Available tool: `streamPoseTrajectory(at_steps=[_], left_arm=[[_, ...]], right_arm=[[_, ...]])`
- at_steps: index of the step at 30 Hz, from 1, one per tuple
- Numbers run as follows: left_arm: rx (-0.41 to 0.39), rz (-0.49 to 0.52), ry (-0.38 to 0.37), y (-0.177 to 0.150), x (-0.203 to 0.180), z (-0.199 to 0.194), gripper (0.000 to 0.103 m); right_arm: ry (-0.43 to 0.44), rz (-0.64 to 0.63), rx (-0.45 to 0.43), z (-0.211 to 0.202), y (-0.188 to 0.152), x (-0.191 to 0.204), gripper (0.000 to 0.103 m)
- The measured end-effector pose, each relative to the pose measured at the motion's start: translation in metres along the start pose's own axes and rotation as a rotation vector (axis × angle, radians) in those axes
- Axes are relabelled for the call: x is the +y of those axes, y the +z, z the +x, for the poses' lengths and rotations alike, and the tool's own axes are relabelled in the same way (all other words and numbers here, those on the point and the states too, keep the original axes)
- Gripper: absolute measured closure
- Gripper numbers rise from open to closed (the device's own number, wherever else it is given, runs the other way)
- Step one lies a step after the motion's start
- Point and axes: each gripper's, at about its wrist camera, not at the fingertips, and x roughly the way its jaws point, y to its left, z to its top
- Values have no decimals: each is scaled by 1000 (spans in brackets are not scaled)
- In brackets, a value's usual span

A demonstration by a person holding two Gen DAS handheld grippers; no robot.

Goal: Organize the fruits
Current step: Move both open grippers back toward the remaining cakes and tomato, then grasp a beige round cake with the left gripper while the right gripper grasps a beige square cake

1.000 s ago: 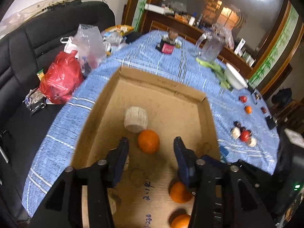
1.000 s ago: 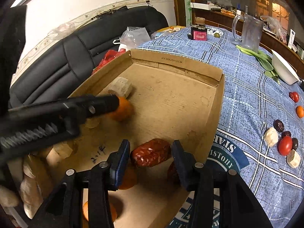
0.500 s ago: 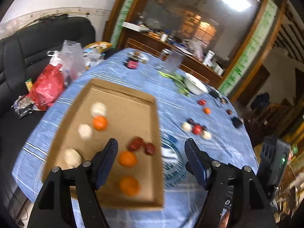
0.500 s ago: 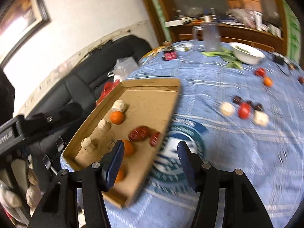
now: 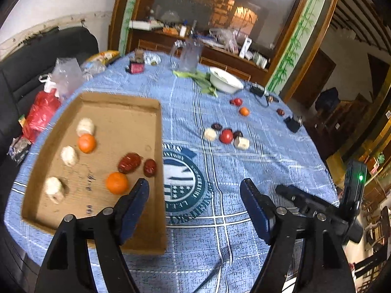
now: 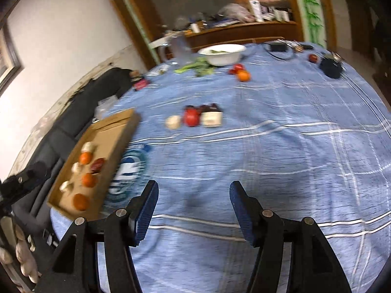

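Observation:
A shallow cardboard tray (image 5: 156,131) lies on the left of the blue tablecloth. It holds oranges (image 5: 116,182), dark red fruits (image 5: 129,162) and pale cut pieces (image 5: 69,155). It also shows in the right wrist view (image 6: 114,124). A loose cluster lies on the cloth: a red tomato (image 5: 226,136), pale pieces (image 5: 242,143) and dark fruits. Farther back lie an orange (image 5: 244,111) and a tomato (image 5: 237,101). My left gripper (image 5: 194,207) is open and empty, high above the tray's near right edge. My right gripper (image 6: 193,210) is open and empty above bare cloth; the cluster's tomato (image 6: 191,117) lies ahead.
A white bowl (image 5: 224,81) with greens (image 5: 202,80), a glass jug (image 5: 188,55) and a small red jar (image 5: 136,67) stand at the back. Black cables and adapters (image 5: 292,123) lie at the right. A black sofa with bags (image 5: 41,112) borders the left.
Both grippers have risen out of the tray, opened wider and swung right. The dark red fruit between the right fingers now lies in the tray. The view is much higher.

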Motion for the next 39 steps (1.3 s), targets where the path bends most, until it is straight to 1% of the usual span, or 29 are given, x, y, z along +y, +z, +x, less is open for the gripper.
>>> streamPoseTrajectory(at_steps=[2,6,8,12,14,16,19,20,21,22,23,24,25,27,32,36,39], left_arm=[[29,3,3,-1,-1,15,27],[73,23,9,0,-6,42,27],[85,36,11,3,-11,51,27],[83,89,31,16,-23,66,27],[69,135,59,27,-30,76,27],[64,160,79,35,-34,85,27],[89,175,95,47,-36,108,27],[99,178,98,49,-36,115,27],[106,179,103,51,-36,120,29],[118,183,105,53,-37,129,34],[127,185,103,54,-37,134,40],[141,186,102,56,-38,140,42],[149,188,102,57,-40,145,45],[162,196,104,61,-44,157,47],[187,221,133,72,-54,184,47],[198,252,177,80,-59,207,47],[211,273,193,82,-61,221,47]], right_arm=[[-24,-1,15,11,9,-7,38],[-29,7,47,31,27,-15,38],[-40,-5,57,46,42,-13,38],[-46,-15,78,78,69,-6,38],[-48,-11,89,93,77,-3,38],[-61,-12,101,109,83,-1,38],[-78,-12,126,128,87,1,38],[-86,-20,118,132,89,1,38],[-92,-29,112,134,90,2,39],[-92,-38,117,137,92,4,42],[-77,-38,104,136,94,3,52],[-71,-36,100,136,96,2,59],[-80,-38,97,137,97,0,68],[-58,-27,90,136,97,-4,68],[-10,-9,72,132,93,-10,68],[18,2,81,129,90,-13,68],[34,-3,91,126,88,-14,68]])
